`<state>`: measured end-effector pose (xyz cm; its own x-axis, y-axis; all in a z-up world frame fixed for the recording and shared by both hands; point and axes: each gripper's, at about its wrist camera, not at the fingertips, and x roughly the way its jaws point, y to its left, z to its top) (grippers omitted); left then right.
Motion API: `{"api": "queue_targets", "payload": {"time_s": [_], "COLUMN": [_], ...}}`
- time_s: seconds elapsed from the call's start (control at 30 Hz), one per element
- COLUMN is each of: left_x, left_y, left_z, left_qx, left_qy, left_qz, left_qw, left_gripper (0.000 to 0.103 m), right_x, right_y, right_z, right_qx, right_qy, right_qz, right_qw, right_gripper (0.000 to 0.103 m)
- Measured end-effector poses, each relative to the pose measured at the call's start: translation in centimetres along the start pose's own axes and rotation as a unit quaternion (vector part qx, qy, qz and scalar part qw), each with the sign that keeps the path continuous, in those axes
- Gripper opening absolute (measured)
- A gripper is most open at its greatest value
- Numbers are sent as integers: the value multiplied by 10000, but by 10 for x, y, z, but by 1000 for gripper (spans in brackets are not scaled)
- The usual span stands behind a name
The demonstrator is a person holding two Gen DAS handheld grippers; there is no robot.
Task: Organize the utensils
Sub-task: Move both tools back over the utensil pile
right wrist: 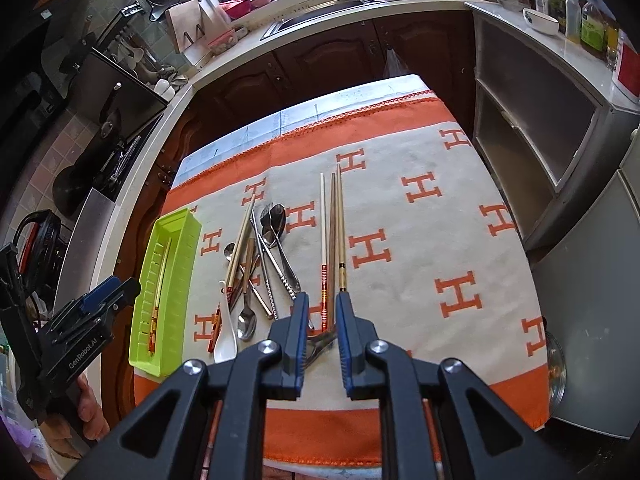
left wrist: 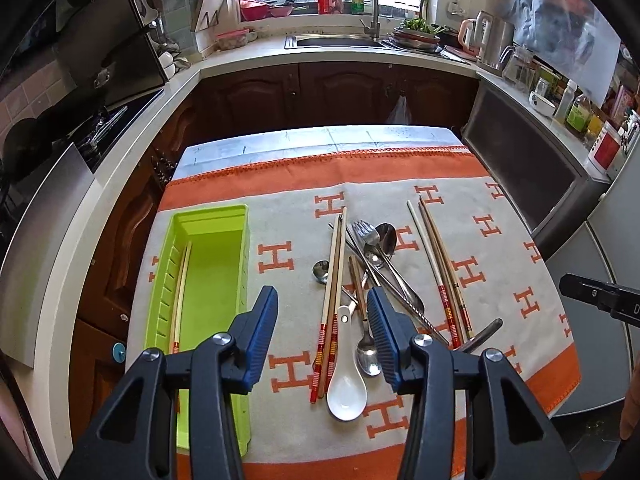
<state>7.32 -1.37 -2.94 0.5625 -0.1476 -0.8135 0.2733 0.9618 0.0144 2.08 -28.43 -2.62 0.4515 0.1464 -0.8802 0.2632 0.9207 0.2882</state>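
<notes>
You are viewing a tangled steel cutlery pile (left wrist: 372,256), count unclear; one white ceramic spoon (left wrist: 346,384); one chopstick lying in the lime-green plastic tray (left wrist: 212,216) at nine o'clock. Left gripper (left wrist: 322,300) and right gripper (right wrist: 322,304) are hovering released, grasping nothing.

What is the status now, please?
Left gripper jaws open, empty, above the utensil pile. Right gripper jaws open, hovering over three chopsticks. Green tray holds one chopstick. Nothing in the way.
</notes>
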Motion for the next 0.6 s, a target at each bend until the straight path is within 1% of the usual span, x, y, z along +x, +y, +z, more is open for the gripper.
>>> {"api": "queue_targets", "payload": {"time_s": [0.03,0.13,0.17,0.2,0.23,0.27,0.37,0.47,0.6], "left_x": [6,25,34,43,55,65,98,125,148], "left_y": [0,2,3,5,8,10,18,23,29], "left_z": [2,7,9,10,11,12,11,7,4], "left_qx": [8,67,78,75,51,19,-55,-141,-227], "left_qy": [24,120,202,292,439,551,874,1169,1366], "left_qz": [10,-38,-79,-150,-274,-359,-533,-630,-771], "left_qw": [10000,9999,9997,9994,9986,9978,9947,9910,9874], "left_gripper": [45,43,40,31,25,21,13,11,9], "right_x": [3,13,16,20,25,29,47,69,97], "right_y": [-2,-5,-5,-5,-5,-4,-5,-8,-13], "right_z": [2,8,10,12,15,16,21,25,30], "right_qx": [18,24,0,-30,-43,-55,-81,-35,52], "right_qy": [10,54,74,100,128,161,319,553,853], "right_qz": [8,41,72,86,81,93,124,153,199], "right_qw": [10000,10000,9999,9999,9999,9998,9994,9983,9961], "right_gripper": [22,23,23,22,22,22,22,22,22]}}
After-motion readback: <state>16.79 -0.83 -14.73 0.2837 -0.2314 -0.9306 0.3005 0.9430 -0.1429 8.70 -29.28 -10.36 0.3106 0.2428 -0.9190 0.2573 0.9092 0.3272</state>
